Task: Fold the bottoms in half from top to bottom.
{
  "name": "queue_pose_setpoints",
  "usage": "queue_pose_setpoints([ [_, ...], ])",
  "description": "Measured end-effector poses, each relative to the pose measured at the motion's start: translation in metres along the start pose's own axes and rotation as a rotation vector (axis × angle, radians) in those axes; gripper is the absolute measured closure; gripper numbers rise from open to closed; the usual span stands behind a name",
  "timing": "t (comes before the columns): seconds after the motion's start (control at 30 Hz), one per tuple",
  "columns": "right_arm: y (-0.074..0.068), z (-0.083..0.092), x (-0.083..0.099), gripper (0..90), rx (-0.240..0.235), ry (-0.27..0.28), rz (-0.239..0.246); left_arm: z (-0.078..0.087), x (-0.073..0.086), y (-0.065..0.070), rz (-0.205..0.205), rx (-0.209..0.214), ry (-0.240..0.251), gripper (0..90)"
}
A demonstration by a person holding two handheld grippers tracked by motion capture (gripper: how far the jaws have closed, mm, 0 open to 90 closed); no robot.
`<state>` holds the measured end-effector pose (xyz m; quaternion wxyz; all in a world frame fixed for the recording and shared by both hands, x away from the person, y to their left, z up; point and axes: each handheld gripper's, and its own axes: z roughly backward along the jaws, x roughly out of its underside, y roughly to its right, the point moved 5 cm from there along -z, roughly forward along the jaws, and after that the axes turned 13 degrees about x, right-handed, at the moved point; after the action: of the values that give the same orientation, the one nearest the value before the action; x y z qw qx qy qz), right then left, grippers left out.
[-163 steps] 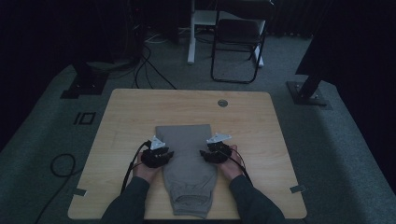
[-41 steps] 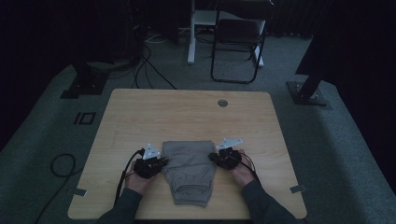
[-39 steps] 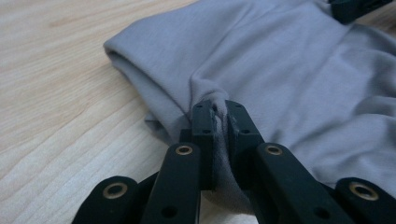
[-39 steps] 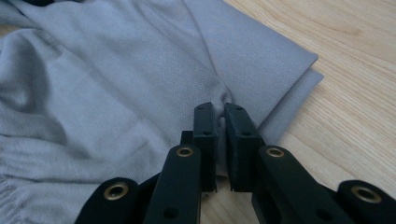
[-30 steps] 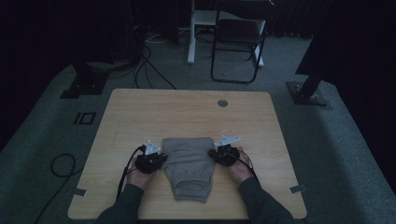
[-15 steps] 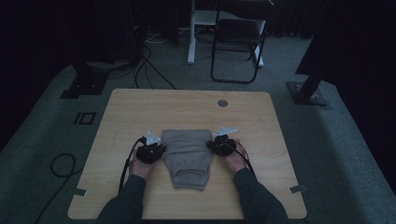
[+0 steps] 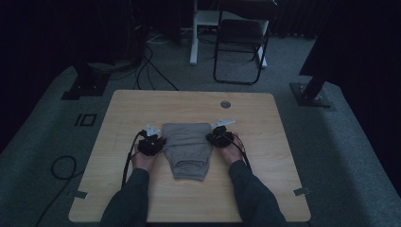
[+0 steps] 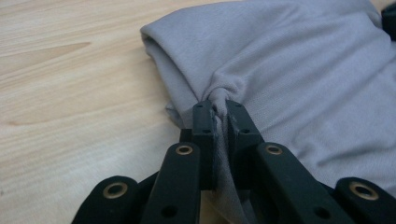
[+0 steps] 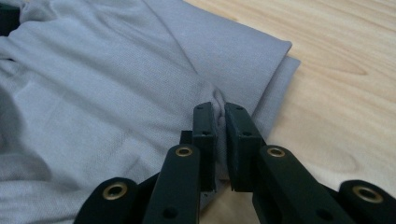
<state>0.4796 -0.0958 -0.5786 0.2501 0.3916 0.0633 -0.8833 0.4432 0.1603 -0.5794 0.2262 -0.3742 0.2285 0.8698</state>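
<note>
- Pinching the left side of the grey pants (image 7: 189,146) tight in the left gripper (image 8: 219,109), keeping that edge lined up.
- Lying folded mid-table (image 7: 283,156), between both hands.
- Squeezing the right edge in the right gripper (image 9: 218,112), so both sides travel together.

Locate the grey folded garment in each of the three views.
High view: grey folded garment at table centre, between both grippers.
Left gripper view: upper right, pinched in the jaws.
Right gripper view: upper left, pinched in the jaws.
Shared landmark: the light wooden table.
</note>
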Motion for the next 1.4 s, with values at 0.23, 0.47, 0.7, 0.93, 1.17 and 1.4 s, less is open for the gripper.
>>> queue_pose_setpoints([
  [0.23, 0.001, -0.001, -0.011, 84.5, 0.037, 0.012, -0.007, 0.003, -0.011, -0.005, 0.037, 0.006, 0.028, 84.2],
  [0.47, 0.005, 0.026, -0.021, 84.7, 0.033, 0.096, -0.005, 0.034, -0.028, 0.005, 0.012, 0.052, 0.125, 84.2],
  [0.7, 0.004, 0.067, -0.028, 84.7, 0.018, 0.192, 0.017, 0.073, -0.045, 0.027, -0.072, 0.109, 0.216, 84.2],
  [0.93, 0.001, 0.101, -0.027, 84.7, -0.004, 0.262, 0.041, 0.102, -0.044, 0.045, -0.129, 0.15, 0.251, 84.2],
  [1.17, -0.007, 0.118, -0.014, 84.7, -0.026, 0.279, 0.076, 0.114, -0.025, 0.055, -0.143, 0.19, 0.227, 83.8],
  [1.4, -0.016, 0.122, 0.007, 66.9, -0.122, 0.241, 0.122, 0.12, -0.006, 0.058, -0.132, 0.267, 0.232, 67.1],
])
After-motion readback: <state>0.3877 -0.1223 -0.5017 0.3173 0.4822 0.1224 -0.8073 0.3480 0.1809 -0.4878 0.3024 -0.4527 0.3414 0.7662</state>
